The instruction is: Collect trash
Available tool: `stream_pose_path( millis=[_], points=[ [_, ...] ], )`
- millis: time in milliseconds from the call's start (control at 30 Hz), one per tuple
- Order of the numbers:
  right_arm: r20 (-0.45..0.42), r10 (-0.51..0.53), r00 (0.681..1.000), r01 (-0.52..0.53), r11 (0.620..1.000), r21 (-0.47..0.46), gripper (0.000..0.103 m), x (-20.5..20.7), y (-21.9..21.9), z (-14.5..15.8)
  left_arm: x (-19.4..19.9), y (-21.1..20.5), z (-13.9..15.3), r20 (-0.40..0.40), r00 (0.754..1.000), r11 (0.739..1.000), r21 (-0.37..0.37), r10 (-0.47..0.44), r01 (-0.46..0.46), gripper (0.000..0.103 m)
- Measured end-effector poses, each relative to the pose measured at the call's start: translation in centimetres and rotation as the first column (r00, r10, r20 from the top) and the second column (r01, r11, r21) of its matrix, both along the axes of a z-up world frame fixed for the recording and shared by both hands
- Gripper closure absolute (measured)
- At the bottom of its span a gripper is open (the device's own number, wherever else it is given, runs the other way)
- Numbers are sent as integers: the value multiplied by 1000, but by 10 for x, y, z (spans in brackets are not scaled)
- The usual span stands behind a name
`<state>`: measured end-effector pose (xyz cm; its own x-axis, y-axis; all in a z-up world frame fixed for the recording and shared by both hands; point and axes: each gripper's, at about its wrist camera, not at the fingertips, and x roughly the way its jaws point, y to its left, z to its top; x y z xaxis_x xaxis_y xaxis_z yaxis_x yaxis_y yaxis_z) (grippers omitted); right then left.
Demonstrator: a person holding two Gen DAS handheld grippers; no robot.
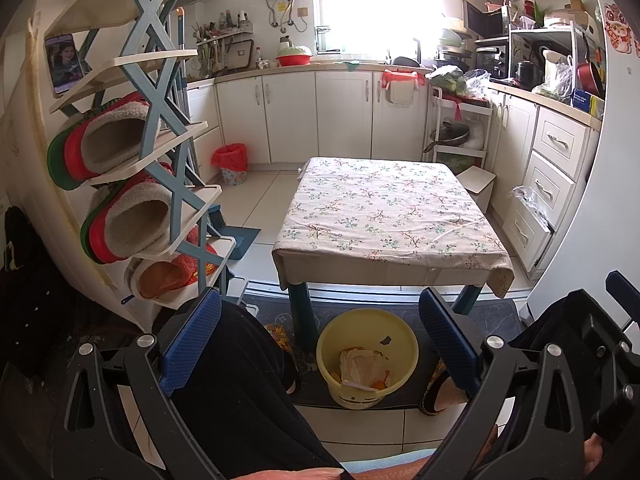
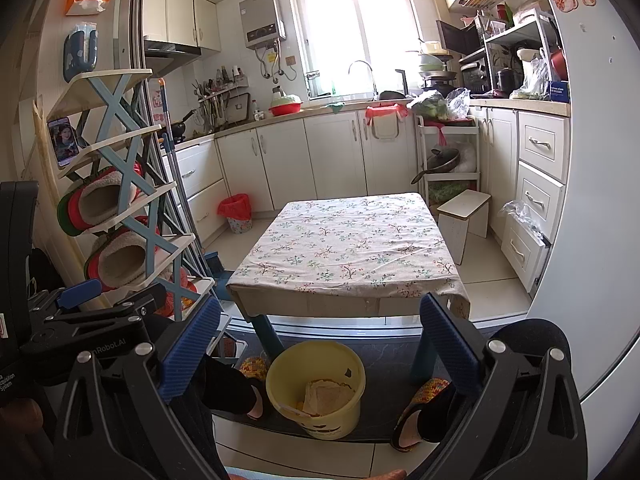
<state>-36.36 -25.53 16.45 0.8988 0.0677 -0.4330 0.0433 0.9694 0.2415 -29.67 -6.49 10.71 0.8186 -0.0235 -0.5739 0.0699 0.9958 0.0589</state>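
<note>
Trash (image 1: pixel 362 368) inside yellow bucket (image 1: pixel 332 332), left claw (image 1: pixel 320 340) and right claw (image 2: pixel 320 344) spread wide

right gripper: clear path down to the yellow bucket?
Probably yes. The right gripper is open and holds nothing, and the yellow bucket sits on the floor between the person's feet, in front of the table, top open, with nothing over it.

**Kitchen, daylit**

Bright window (image 2: pixel 352 36) over the counter (image 2: pixel 320 114); white cabinets (image 2: pixel 332 156) run along the back and right walls. Water heater (image 2: pixel 262 20) on the tiled wall. Pale tile floor (image 2: pixel 492 264). Low table (image 2: pixel 344 252) with a floral cloth stands at centre. Shoe rack (image 1: pixel 160 140) at left holds slippers. White stool (image 2: pixel 464 216) beside the drawers (image 2: pixel 536 184).
</note>
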Motion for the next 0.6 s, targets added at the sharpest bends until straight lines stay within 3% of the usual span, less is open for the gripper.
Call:
stream_pose_path(
  millis=[600],
  points=[
    [1,-1,1000,1,1000,-1,7,1,-1,-2,1,-1,-4,-22,999,999,-23,-24,24,8]
  ],
)
